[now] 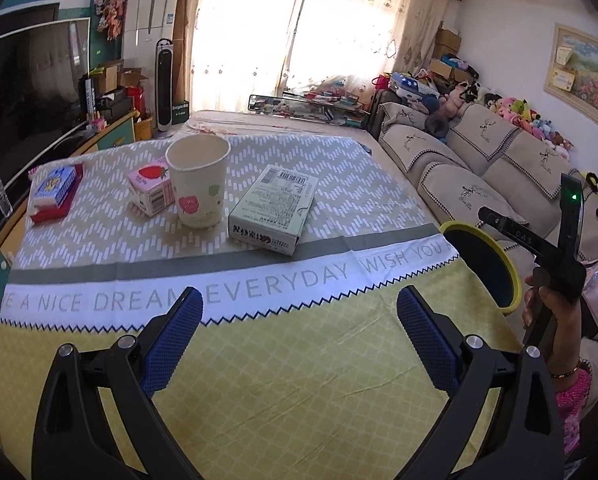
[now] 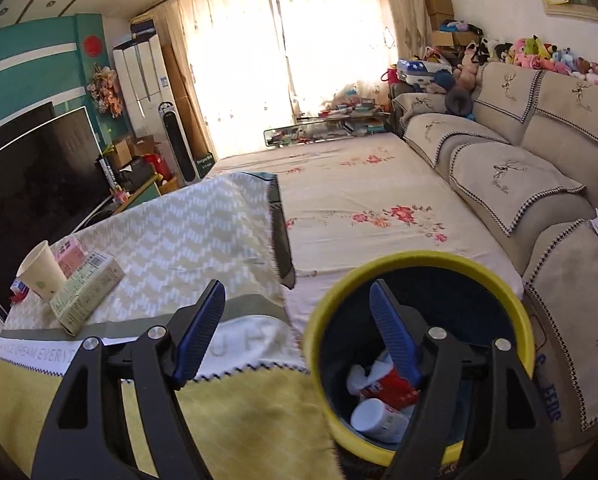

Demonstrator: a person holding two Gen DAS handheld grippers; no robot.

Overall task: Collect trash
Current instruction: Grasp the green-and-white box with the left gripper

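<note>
Both tongs stand released and empty over a cloth-covered table as a trash round continues in a sunlit living room. The left gripper [image 1: 299,328] hangs with its blue pads spread wide above the yellow part of the tablecloth [image 1: 299,380], pointing toward the items yet to be gathered. The right gripper [image 2: 299,332] is likewise parted and holding nothing, poised at the table's right edge with one finger over the mouth of the yellow-rimmed bin [image 2: 379,266].

Part of the job looks done: the bin already holds a white cup [image 2: 373,416] lying on its side, a red wrapper [image 2: 395,390] and what appears to be crumpled white paper, though the gripper finger hides some of the contents.

What remains sits in a cluster on the far, chevron-patterned half of the cloth. A paper cup [image 1: 197,180] stands upright, touching or nearly touching a pink strawberry carton [image 1: 151,188] on its left. A pale green box [image 1: 273,210] lies flat just to the cup's right. Farther left, near the table's edge, a blue packet [image 1: 53,186] rests on a red one [image 1: 49,210].

By this showing, the collection is perhaps midway, with four or five pieces still on the table, all well apart from the bin beside the sofa [image 2: 519,184].
</note>
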